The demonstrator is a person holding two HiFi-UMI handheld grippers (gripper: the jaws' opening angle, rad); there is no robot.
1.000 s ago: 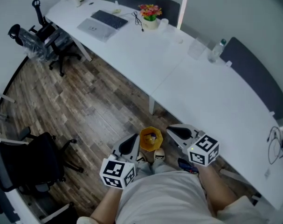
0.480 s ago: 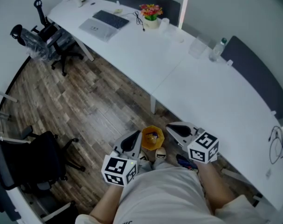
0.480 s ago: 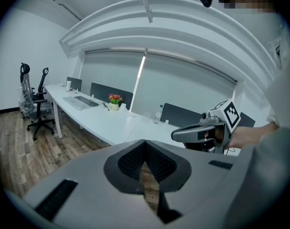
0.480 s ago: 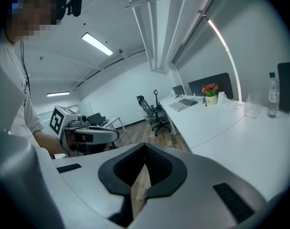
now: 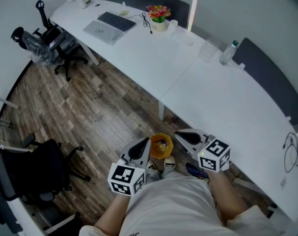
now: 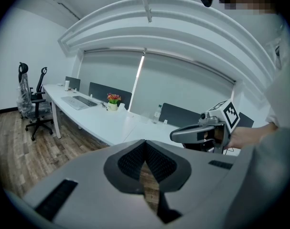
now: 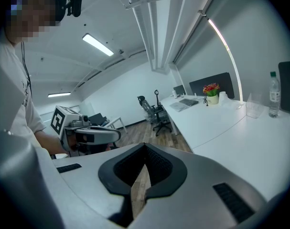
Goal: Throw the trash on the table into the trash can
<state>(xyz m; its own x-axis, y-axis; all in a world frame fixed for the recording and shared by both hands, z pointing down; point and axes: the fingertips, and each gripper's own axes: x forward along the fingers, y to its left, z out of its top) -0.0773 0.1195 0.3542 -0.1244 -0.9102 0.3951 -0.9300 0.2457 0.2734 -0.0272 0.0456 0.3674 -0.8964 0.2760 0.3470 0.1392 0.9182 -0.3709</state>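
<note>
A yellow trash can (image 5: 160, 146) stands on the wooden floor at the person's feet, with some dark and orange bits inside. My left gripper (image 5: 142, 145) hovers just left of its rim and my right gripper (image 5: 179, 134) just right of it. Both are shut and hold nothing. In the left gripper view the left gripper (image 6: 145, 144) has its pads meeting, and the right gripper (image 6: 190, 134) shows beyond it. The right gripper view shows the right gripper (image 7: 145, 150) shut too, with the left gripper (image 7: 99, 135) at its left. The long white table (image 5: 222, 107) lies ahead.
On the table are a laptop (image 5: 100, 30), a keyboard (image 5: 115, 19), a flower pot (image 5: 158, 14), a clear cup (image 5: 206, 50) and a water bottle (image 5: 228, 53). Office chairs (image 5: 48, 43) stand at the far left, and a black chair (image 5: 31, 173) at the near left.
</note>
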